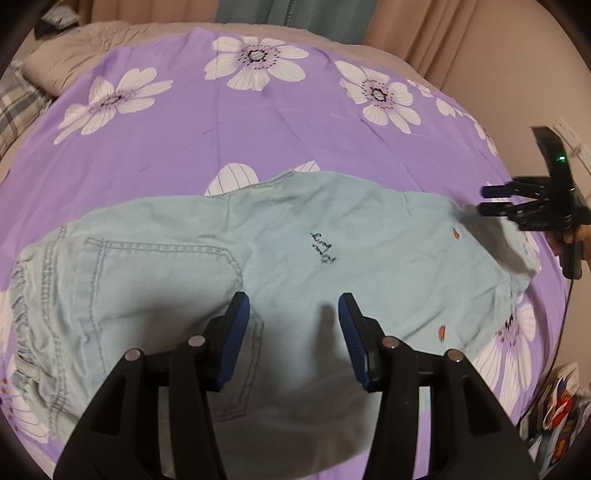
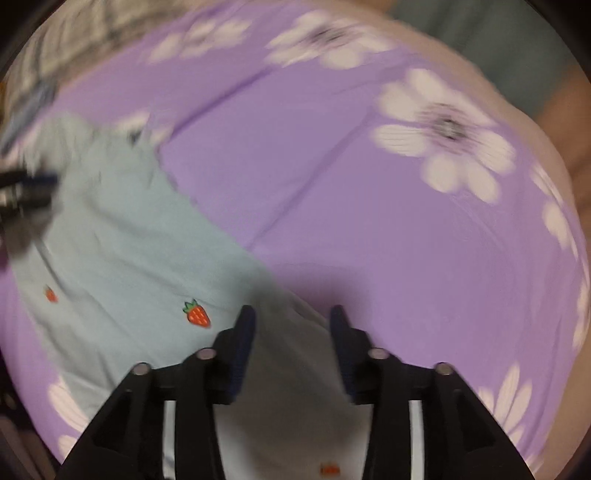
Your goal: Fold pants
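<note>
Bed (image 1: 295,122): I see it spread with a purple sheet printed in large white flowers; it fills most of both views. A beige pillow (image 1: 62,59) lies at its far left corner.

Curtains (image 1: 406,22): beige, with a teal strip between them, behind the bed.

Pants (image 1: 258,258): light blue denim, laid flat across the near part of the bed. The elastic waistband and a stitched back pocket lie to the left in my left wrist view, the leg runs off to the right. Black stitched lettering sits mid-leg. Small strawberry patches (image 2: 197,314) dot the leg end; my right wrist view is blurred, so finer detail is lost.

Left claw (image 1: 293,306): fingers spread, nothing between them, poised above the pants near the pocket. I cannot tell whether it touches the cloth.

Right claw (image 2: 291,319): fingers spread and empty, over the far edge of the leg where denim meets sheet. From the left view it hangs just above the leg end, at the bed's right side.
</note>
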The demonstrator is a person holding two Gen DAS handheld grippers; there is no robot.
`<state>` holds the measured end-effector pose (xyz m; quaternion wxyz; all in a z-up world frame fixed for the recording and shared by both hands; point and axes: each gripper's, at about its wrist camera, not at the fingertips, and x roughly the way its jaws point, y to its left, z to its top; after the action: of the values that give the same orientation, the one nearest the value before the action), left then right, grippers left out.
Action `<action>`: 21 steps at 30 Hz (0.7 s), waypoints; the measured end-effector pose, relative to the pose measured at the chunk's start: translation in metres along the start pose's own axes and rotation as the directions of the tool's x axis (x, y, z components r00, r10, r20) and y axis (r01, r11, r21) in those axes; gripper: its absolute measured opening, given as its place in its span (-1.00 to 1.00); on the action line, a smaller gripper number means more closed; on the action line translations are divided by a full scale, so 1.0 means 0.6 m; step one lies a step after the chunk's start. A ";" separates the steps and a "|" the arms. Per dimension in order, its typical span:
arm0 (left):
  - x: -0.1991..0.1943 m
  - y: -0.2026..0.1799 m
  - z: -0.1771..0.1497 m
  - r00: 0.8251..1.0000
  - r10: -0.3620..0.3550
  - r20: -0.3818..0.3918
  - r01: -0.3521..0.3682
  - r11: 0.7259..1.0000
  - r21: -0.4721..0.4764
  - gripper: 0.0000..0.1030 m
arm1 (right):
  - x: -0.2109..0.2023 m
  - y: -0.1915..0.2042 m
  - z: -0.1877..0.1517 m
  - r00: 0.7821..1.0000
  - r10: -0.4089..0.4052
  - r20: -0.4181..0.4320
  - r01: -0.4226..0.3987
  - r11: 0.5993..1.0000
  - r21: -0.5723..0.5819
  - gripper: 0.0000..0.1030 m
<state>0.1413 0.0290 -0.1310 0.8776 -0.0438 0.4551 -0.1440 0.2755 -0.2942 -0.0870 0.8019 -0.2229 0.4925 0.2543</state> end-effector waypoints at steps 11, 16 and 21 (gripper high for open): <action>-0.012 0.014 -0.021 0.998 0.053 -0.019 -0.054 0.998 -0.019 -0.12 | -0.007 -0.167 -0.239 0.913 -0.378 -0.156 0.408 0.820 0.402 0.03; -0.027 0.002 -0.021 0.998 0.060 -0.005 -0.060 0.998 -0.016 -0.01 | -0.031 -0.174 -0.228 0.849 -0.489 -0.201 0.524 0.726 0.445 0.02; -0.028 -0.008 -0.012 0.999 0.034 0.022 -0.033 0.998 -0.046 0.02 | -0.046 -0.025 -0.126 0.980 -0.141 0.143 0.076 0.920 0.385 0.01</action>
<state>0.1254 0.0296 -0.1212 0.8838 -0.0578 0.4488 -0.1185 0.2230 -0.3569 -0.0919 0.8812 -0.0691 0.4499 0.1276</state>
